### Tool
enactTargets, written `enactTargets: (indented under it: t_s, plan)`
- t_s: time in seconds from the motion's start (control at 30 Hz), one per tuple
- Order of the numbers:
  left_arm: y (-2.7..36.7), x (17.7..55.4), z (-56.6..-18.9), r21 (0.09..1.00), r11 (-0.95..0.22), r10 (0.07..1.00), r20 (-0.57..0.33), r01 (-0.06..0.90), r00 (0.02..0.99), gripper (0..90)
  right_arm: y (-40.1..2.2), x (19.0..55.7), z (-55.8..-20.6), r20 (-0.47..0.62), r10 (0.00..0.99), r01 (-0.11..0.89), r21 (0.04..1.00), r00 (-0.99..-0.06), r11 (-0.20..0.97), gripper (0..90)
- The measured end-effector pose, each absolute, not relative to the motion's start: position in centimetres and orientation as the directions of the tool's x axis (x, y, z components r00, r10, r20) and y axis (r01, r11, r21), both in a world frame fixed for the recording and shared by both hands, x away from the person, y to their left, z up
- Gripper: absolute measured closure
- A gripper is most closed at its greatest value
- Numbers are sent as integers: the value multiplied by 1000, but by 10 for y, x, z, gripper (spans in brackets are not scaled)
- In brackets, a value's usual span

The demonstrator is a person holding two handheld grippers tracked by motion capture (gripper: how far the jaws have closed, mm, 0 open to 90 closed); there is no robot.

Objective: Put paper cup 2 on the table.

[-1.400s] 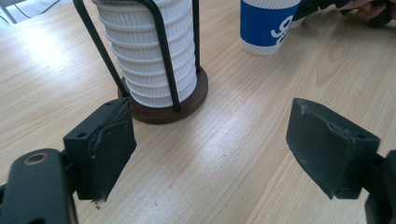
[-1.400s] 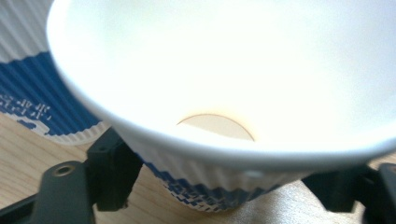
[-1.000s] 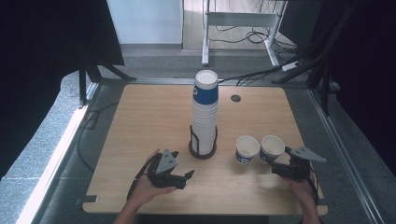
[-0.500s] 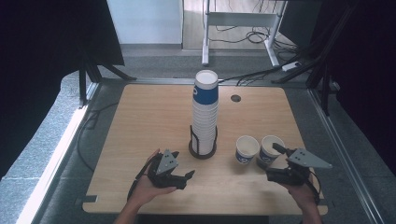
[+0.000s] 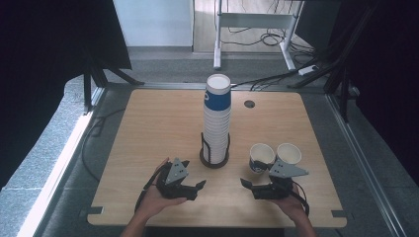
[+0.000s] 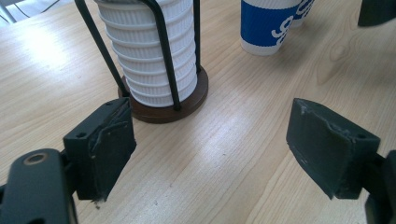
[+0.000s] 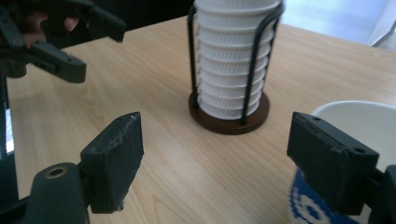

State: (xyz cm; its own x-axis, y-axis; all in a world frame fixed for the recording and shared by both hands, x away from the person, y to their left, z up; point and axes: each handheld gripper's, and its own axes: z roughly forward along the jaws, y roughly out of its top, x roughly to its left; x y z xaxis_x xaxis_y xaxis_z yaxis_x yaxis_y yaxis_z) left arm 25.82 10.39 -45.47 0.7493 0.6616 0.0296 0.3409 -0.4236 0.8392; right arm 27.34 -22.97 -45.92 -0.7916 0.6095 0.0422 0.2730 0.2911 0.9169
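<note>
A tall stack of white ribbed paper cups (image 5: 216, 118) with a blue-banded top cup stands in a black wire holder on a round brown base (image 5: 214, 160) at mid-table. Two single blue-and-white cups (image 5: 261, 156) (image 5: 288, 153) stand upright to its right. My left gripper (image 5: 199, 186) rests near the front edge, left of the holder, open with nothing between its pads (image 6: 100, 147). My right gripper (image 5: 245, 184) points left just in front of the two cups; its jaws have just been closing, stand apart and hold nothing. One cup (image 7: 362, 119) sits behind its right pad (image 7: 329, 158).
The wooden table (image 5: 158, 123) has a small round hole (image 5: 249, 104) at the back right. Bare wood lies between the two grippers (image 6: 219, 154). A metal frame and cables sit on the floor beyond the far edge.
My right gripper has moved left along the front of the table, from beside the right-hand cup to in front of both cups. The left gripper has stayed put.
</note>
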Motion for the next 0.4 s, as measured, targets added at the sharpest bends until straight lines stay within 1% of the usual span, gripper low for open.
enactTargets:
  t_s: [0.13, 0.4]
  plan:
    - [104, 258, -455, 839, -423, 662, 29, 342, 749, 156, -224, 272, -461, 33, 590, 259, 917, -807, 303, 185]
    - [103, 259, -456, 835, -428, 661, 29, 344, 750, 156, -226, 273, -461, 25, 597, 254, 918, -802, 303, 183]
